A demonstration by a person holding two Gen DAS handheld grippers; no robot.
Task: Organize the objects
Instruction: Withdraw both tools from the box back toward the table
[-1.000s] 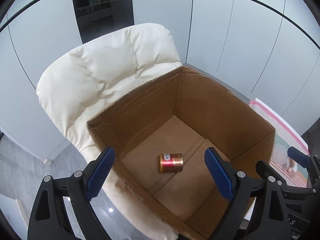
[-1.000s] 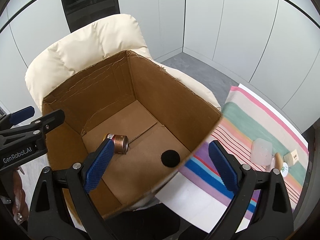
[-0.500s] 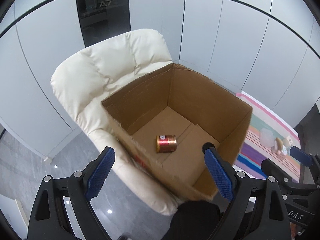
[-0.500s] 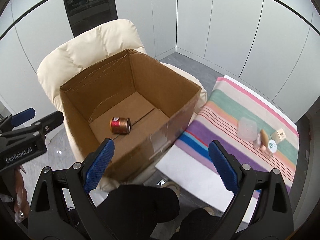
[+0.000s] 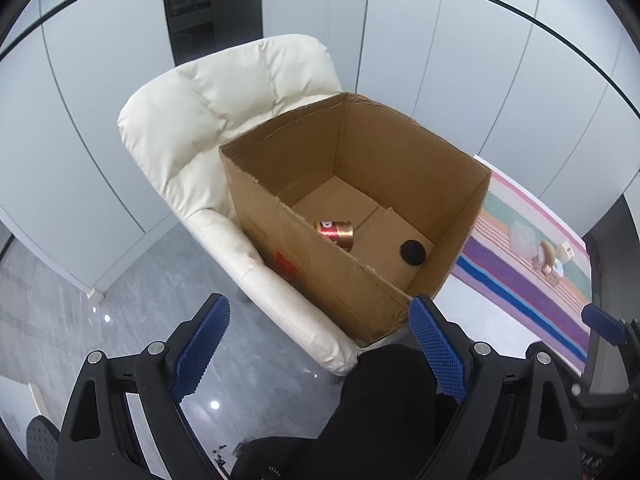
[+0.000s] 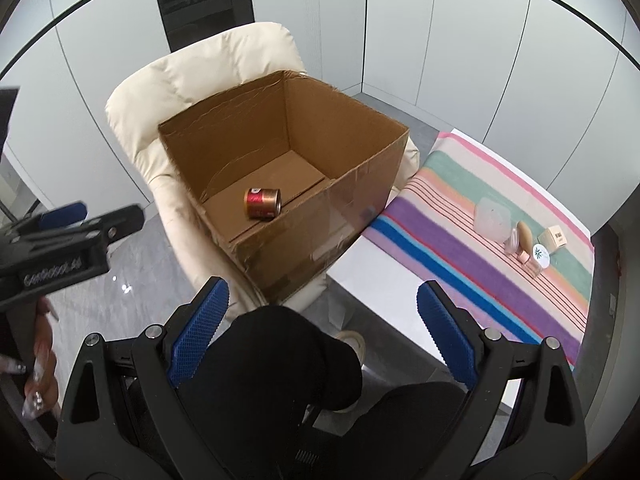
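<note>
Cardboard box (image 5: 352,216) sits open on the seat of a cream armchair (image 5: 224,92), left of the counter (image 6: 384,292) with its striped cloth (image 6: 472,240). Inside, a red-gold can (image 6: 262,202) lies on its side and a black disc (image 5: 413,252) lies flat near the right wall. Small containers (image 6: 520,240) are grouped at the cloth's far right. Left claw (image 5: 320,348) and right claw (image 6: 320,332) both stand wide, empty, nearer than the box.
</note>
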